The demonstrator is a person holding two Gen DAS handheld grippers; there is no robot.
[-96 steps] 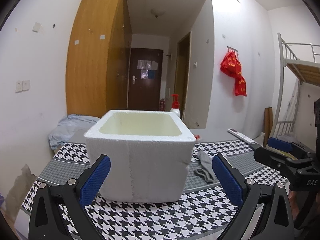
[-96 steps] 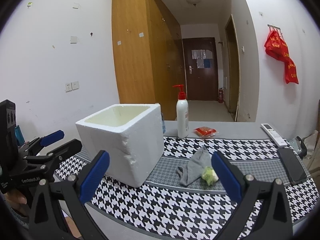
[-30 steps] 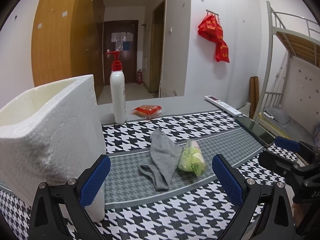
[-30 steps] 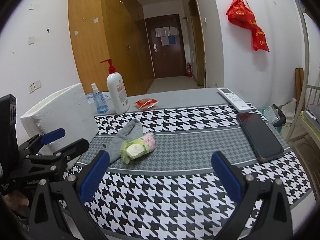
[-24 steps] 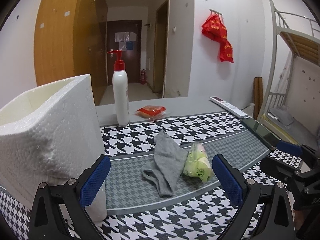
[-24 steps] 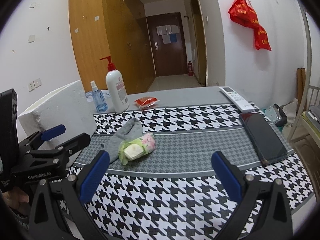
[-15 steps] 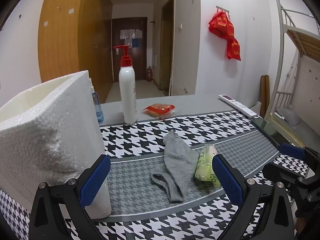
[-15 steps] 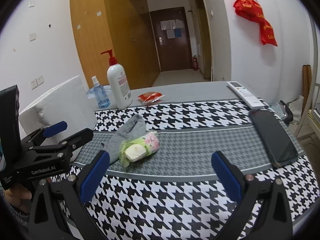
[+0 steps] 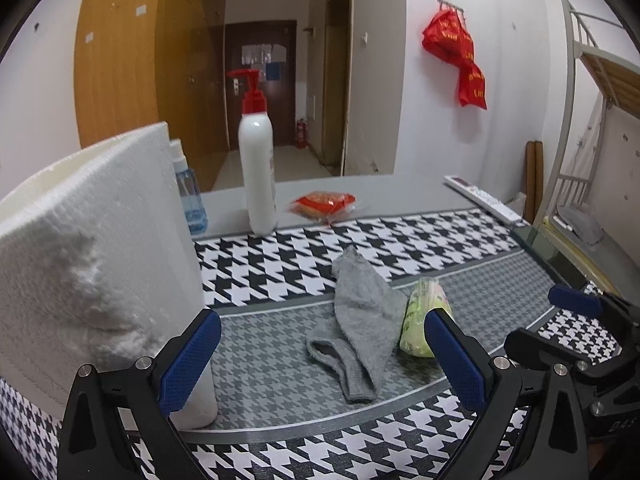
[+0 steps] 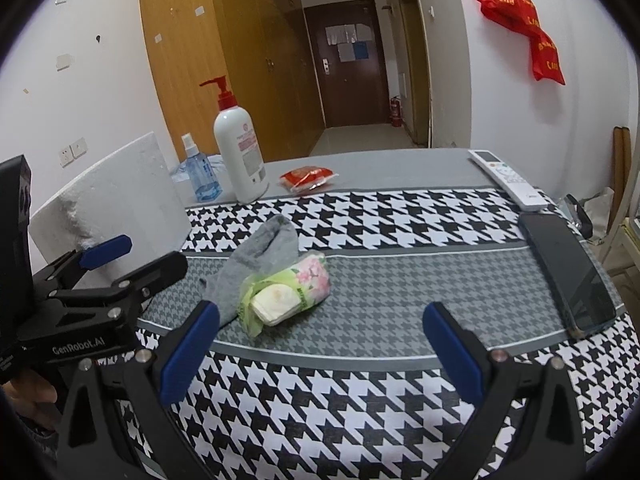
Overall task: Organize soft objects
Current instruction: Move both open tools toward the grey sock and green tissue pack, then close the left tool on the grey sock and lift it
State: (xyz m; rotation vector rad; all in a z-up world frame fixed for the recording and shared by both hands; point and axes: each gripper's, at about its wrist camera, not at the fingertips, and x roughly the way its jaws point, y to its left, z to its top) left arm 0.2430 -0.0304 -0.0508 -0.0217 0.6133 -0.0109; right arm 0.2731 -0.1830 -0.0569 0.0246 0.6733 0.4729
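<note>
Nothing packed yet: 2 soft things, limp grey sock (image 9: 356, 312) and green tissue pack (image 10: 286, 294), lie beside the white foam box (image 9: 100, 256); left gripper (image 9: 320, 360) and right gripper (image 10: 320, 350) both gape, holding nothing.

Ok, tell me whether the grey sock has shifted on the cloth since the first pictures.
No. The grey sock lies on the same grey band beside the tissue pack, right of the foam box; only the cameras moved.

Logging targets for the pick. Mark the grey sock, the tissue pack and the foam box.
grey sock (image 9: 362, 312), left wrist view, middle of the fabric.
tissue pack (image 10: 294, 290), right wrist view, on the wrapper's side.
foam box (image 9: 100, 264), left wrist view, near outer wall.
</note>
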